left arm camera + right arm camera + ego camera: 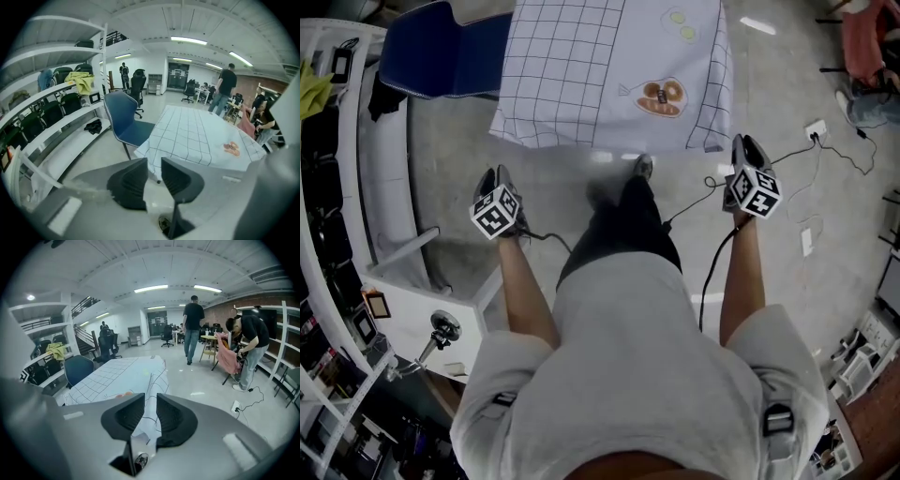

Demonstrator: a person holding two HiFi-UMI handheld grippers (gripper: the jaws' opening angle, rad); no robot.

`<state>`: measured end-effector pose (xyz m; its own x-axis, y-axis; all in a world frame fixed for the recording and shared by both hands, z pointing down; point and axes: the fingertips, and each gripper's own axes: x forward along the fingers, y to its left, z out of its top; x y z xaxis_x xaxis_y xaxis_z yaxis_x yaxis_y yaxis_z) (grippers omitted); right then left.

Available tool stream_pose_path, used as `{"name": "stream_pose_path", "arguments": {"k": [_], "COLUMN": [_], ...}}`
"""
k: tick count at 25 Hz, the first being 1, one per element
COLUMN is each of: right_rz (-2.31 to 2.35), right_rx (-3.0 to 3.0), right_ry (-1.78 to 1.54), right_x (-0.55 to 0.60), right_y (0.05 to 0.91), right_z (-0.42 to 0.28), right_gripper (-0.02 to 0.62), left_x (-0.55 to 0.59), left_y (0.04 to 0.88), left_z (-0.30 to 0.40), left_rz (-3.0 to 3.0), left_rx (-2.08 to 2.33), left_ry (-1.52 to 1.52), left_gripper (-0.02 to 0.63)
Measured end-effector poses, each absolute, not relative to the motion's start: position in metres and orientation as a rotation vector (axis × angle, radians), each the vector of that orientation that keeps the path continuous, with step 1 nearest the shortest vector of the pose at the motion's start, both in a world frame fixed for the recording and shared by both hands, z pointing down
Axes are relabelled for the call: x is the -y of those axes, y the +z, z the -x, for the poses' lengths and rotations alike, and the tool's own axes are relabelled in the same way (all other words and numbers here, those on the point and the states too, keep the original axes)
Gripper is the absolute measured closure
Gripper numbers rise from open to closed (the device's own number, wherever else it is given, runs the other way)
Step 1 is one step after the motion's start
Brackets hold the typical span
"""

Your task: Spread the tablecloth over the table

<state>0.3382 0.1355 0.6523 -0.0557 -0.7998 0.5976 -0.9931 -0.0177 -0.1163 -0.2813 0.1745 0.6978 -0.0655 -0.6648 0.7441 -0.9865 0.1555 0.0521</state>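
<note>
Two tools (left (495, 178), right (748, 148)) nose-down

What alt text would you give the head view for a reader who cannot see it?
Looking down, a white grid-patterned tablecloth lies spread ahead, with an orange print near its front edge. The person holds the left claw and right claw out toward that edge, the right one close to the cloth's corner. A blue chair stands at the cloth's left.
</note>
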Motion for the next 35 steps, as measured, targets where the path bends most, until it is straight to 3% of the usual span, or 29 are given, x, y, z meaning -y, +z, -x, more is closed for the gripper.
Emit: {"name": "stream_pose_path", "arguments": {"k": [2, 7, 15, 25, 28, 30, 35], "right_rz": [-1.884, -1.884, -1.788, -1.413, -1.384, -1.393, -1.516], "right_rx": [1.885, 1.853, 1.86, 1.98, 1.971, 1.963, 1.921], "right_ry": [0.751, 0.774, 1.018, 1.018, 1.003, 1.007, 0.941], "right_x": [-0.145, -0.17, -0.185, -0.116, -0.103, -0.099, -0.112], "right_y": [0.651, 0.662, 0.756, 0.861, 0.871, 0.871, 0.838], "right_z": [-0.345, -0.358, -0.374, -0.358, -0.352, -0.352, -0.396], "right_gripper": [0.509, 0.486, 0.445, 0.408, 0.478, 0.575, 0.589], "left_x": [-0.16, -0.113, -0.094, -0.088, -0.082, -0.08, -0.068], "left_y": [0.694, 0.683, 0.683, 0.698, 0.697, 0.699, 0.699], "left_z": [0.256, 0.14, -0.047, -0.133, -0.141, -0.142, -0.137], "left_rz": [-1.659, -1.962, -2.246, -2.224, -2.2, -2.192, -2.198], "left_rx": [1.759, 1.521, 1.175, 1.1, 1.124, 1.134, 1.152], "left_ry": [0.621, 0.661, 0.833, 1.024, 1.015, 1.019, 1.001], "left_gripper": [0.584, 0.586, 0.585, 0.586, 0.586, 0.586, 0.585]}}
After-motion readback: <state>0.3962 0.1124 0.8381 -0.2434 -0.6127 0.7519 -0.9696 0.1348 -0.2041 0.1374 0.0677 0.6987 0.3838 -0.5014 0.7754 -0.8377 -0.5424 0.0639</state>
